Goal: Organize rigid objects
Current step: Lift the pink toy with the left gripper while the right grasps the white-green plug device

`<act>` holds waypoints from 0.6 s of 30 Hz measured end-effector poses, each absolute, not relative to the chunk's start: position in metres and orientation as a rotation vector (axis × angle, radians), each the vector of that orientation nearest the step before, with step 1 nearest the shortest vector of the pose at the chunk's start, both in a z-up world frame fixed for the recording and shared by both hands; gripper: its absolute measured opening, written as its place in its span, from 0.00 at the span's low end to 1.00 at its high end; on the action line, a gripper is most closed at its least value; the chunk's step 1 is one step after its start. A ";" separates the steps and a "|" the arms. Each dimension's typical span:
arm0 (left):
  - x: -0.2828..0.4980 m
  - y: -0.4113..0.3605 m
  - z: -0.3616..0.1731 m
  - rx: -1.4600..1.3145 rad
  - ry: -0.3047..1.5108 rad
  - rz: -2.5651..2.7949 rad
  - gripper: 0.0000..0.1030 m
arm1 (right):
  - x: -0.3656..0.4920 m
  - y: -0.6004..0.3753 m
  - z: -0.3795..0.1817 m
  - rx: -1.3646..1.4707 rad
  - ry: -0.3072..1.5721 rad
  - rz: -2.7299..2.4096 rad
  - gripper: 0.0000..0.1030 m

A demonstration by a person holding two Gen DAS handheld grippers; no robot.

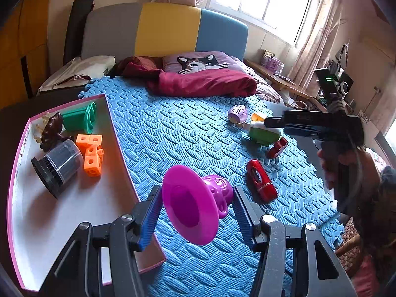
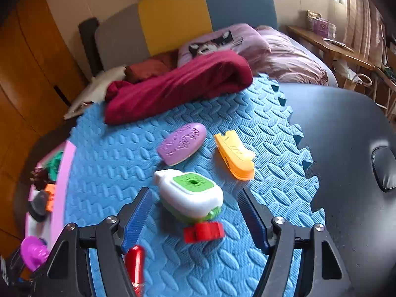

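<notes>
- The blue foam mat [image 1: 188,128] covers the bed and carries the loose toys; a dark red blanket [image 1: 203,84] is bunched at its far edge, before a cat-print pillow [image 1: 198,61]
- A pink-rimmed white tray [image 1: 61,205] lies along the mat's left edge; in it are a green cup [image 1: 81,118] on its side, a dark brown figure [image 1: 52,131], a clear jar with a black lid [image 1: 58,168] and orange linked cubes [image 1: 91,153]
- The left hand-held gripper [image 1: 198,212] pinches a magenta flared toy [image 1: 193,200] between its blue pads, near the tray's right rim and clear of the mat
- The right hand-held gripper [image 2: 198,210] stands spread, its pads apart from the white and green toy [image 2: 190,195] that sits on the mat between them, touching neither pad; this view is somewhat blurred
- An orange boat-shaped toy [image 2: 235,156] lies to the far right of the white and green toy, and a lilac oval piece [image 2: 183,143] lies far beyond it
- A red oblong toy [image 1: 261,180] lies on the mat to the right of the magenta toy
- A small red block [image 2: 204,231] lies just near of the white and green toy, close beside it
</notes>
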State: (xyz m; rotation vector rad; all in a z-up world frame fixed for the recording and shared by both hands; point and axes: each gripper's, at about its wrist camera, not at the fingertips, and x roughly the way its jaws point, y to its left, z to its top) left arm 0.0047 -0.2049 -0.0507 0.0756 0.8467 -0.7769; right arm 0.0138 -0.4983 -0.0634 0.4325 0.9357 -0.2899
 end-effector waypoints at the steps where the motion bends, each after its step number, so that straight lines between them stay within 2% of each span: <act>1: 0.005 -0.205 -0.051 0.076 0.848 -0.777 0.56 | 0.018 -0.501 -0.068 0.476 0.946 -0.270 0.71; 10: 0.007 -0.203 -0.050 0.066 0.856 -0.775 0.56 | 0.046 -0.459 -0.063 0.470 0.987 -0.033 0.71; 18: 0.008 -0.194 -0.047 0.046 0.854 -0.770 0.56 | 0.043 -0.417 -0.063 0.158 1.074 0.008 0.71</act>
